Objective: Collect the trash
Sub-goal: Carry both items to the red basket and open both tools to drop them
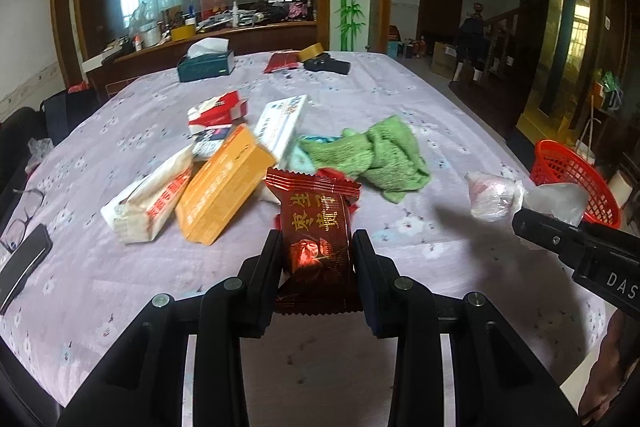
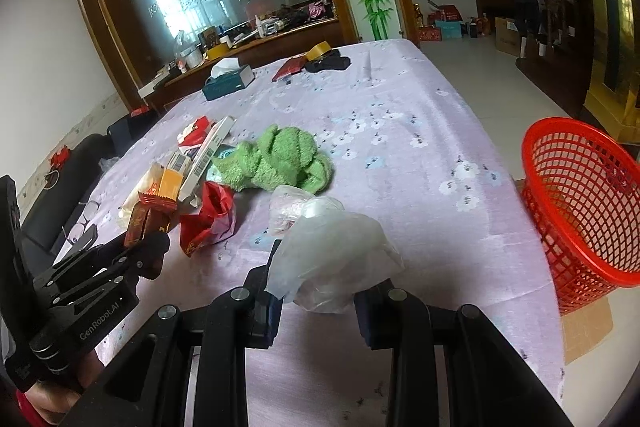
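Note:
My left gripper is shut on a dark red snack wrapper with gold lettering, held above the table; it also shows in the right wrist view. My right gripper is shut on a crumpled clear plastic bag, also seen in the left wrist view. A red mesh basket stands beyond the table's right edge, to the right of my right gripper. A crumpled red wrapper lies on the table between the two grippers.
A lilac flowered cloth covers the table. On it lie a green towel, an orange box, a white tissue pack, several small cartons, glasses and a phone, and a tissue box.

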Tool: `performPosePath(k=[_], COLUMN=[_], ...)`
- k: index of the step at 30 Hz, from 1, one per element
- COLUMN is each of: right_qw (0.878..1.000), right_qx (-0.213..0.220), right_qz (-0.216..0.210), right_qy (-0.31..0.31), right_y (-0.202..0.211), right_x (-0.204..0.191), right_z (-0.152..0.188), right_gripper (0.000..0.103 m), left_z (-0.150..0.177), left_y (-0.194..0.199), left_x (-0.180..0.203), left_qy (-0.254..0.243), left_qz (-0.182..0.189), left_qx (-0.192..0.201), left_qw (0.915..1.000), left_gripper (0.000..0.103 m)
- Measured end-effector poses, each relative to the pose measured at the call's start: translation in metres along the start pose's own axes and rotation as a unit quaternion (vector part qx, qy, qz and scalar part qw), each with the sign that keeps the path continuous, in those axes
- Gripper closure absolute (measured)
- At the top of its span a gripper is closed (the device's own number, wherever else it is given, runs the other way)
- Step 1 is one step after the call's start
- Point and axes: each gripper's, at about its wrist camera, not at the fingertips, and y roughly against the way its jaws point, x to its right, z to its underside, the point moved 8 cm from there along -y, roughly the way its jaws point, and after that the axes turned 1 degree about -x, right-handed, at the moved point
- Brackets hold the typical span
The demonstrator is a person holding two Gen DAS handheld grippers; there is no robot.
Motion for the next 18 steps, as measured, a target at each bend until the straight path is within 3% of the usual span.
performPosePath(k=[6,11,18], right_qw=[0.999,0.996,0.982], right_qx=[0.026,0.056,0.096], right_qz=[0.016,0.047,0.117], right_qy=[-0.022,-0.059,-0.114], right_y=[0.023,0.051,0.093], right_x=[0.028,0.076,0.163], right_z=[-0.009,-0.02,-0.036], right_gripper=[0.07,0.07,0.07], left_z=[-0.015,-0.034,-0.063], left_y=[0.0,0.0,-0.015], left_x=[0.036,0.086,0.177], left_qy=[-0.026,-0.054,-0.092], left_qz=[0.031,0.083,0.173], left_qx=[0.003,0.0,-0.021], left_qw=[0.9992,0.9951,0.9804], left_gripper=[0.069,0.069,0.069])
